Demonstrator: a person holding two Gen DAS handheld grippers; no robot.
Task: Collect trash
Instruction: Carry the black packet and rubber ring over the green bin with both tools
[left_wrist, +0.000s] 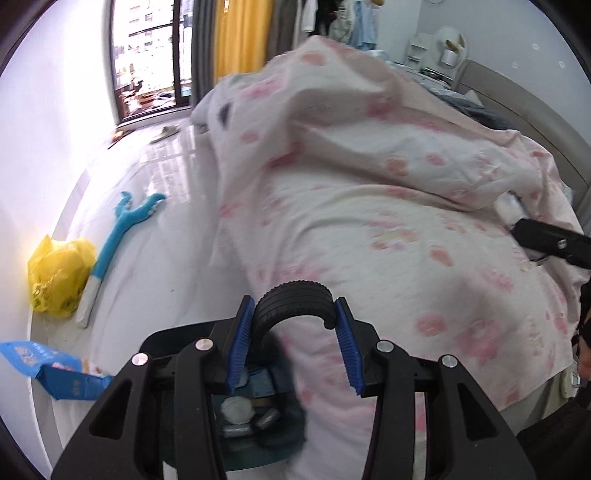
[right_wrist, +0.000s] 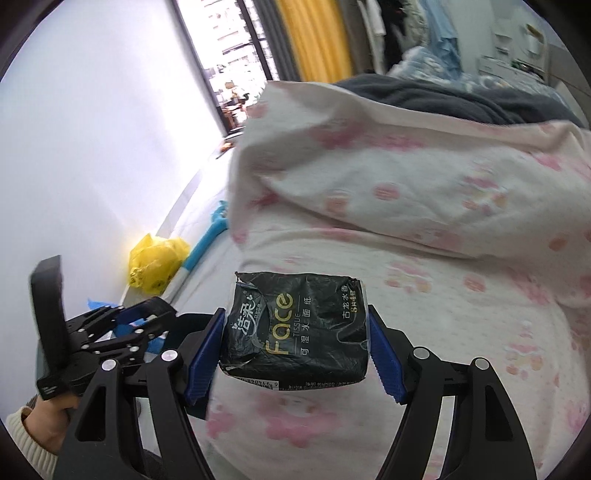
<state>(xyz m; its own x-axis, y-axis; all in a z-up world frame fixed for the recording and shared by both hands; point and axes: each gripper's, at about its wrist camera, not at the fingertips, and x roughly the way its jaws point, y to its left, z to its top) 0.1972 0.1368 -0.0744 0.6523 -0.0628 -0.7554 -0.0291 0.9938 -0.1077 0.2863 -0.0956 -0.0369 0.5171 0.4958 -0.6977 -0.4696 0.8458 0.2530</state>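
My right gripper (right_wrist: 295, 332) is shut on a crumpled black "Face" tissue pack (right_wrist: 295, 328) and holds it above the pink-flowered bedding (right_wrist: 424, 302). My left gripper (left_wrist: 291, 332) is shut on the ribbed black handle (left_wrist: 291, 301) of a dark trash bin (left_wrist: 255, 413) that hangs below it beside the bed, with white wads and wrappers inside. The left gripper also shows at the lower left of the right wrist view (right_wrist: 122, 328). The right gripper's tip shows at the right edge of the left wrist view (left_wrist: 554, 243).
A yellow plastic bag (left_wrist: 59, 277), a blue and white plush toy (left_wrist: 118, 236) and a blue packet (left_wrist: 48, 369) lie on the white floor by the wall. A heaped quilt (left_wrist: 369, 147) covers the bed. A slipper (left_wrist: 166, 133) lies near the balcony door.
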